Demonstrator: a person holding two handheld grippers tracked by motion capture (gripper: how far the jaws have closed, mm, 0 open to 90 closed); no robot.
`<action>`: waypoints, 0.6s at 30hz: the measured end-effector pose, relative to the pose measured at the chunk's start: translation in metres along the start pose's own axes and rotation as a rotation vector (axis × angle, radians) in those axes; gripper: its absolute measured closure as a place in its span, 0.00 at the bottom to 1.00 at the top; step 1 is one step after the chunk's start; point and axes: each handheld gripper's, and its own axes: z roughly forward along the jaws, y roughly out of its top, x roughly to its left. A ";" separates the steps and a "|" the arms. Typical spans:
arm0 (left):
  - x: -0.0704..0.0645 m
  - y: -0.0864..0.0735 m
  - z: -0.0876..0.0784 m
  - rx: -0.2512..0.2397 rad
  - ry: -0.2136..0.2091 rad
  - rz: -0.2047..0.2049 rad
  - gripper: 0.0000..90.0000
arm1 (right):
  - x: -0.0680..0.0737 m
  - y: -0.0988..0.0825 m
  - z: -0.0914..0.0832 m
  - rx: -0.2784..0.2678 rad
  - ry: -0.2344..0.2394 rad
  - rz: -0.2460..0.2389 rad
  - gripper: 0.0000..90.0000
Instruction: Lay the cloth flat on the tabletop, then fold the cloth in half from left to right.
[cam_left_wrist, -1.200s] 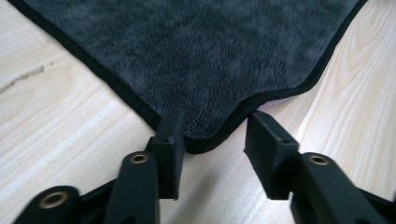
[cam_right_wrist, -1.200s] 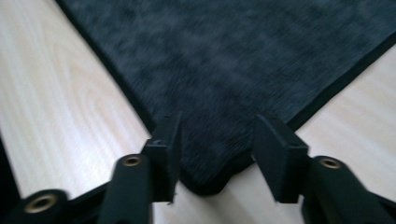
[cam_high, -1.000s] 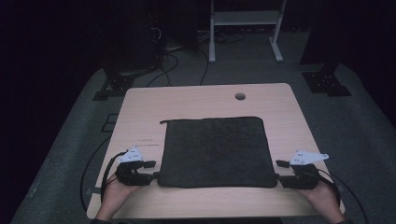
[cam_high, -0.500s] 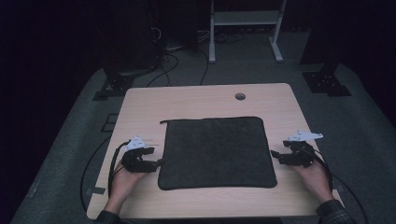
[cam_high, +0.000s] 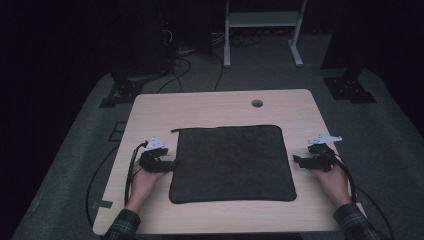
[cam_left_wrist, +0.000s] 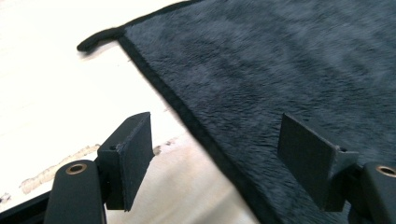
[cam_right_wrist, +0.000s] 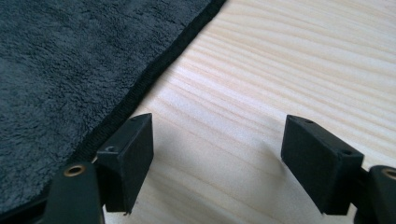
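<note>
- The place looked like a lab or recording studio, kept dark around one lit work spot.
- A plain light wooden table with a round cable hole stood on grey carpet.
- Black cables ran loose across the floor behind it, among dark stand bases.
- A white metal frame stood at the back, against a black surround.
- Dark tape marks were stuck to the carpet beside the table.
</note>
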 end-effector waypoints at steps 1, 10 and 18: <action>0.001 0.000 0.003 0.004 0.011 0.003 0.28 | 0.000 0.000 0.000 -0.001 0.000 -0.002 0.26; 0.009 0.003 0.018 0.018 0.067 -0.016 0.32 | -0.004 -0.006 0.002 -0.040 0.026 0.019 0.24; 0.008 0.002 0.018 0.030 0.075 -0.019 0.40 | -0.004 -0.007 0.002 -0.043 0.035 0.028 0.22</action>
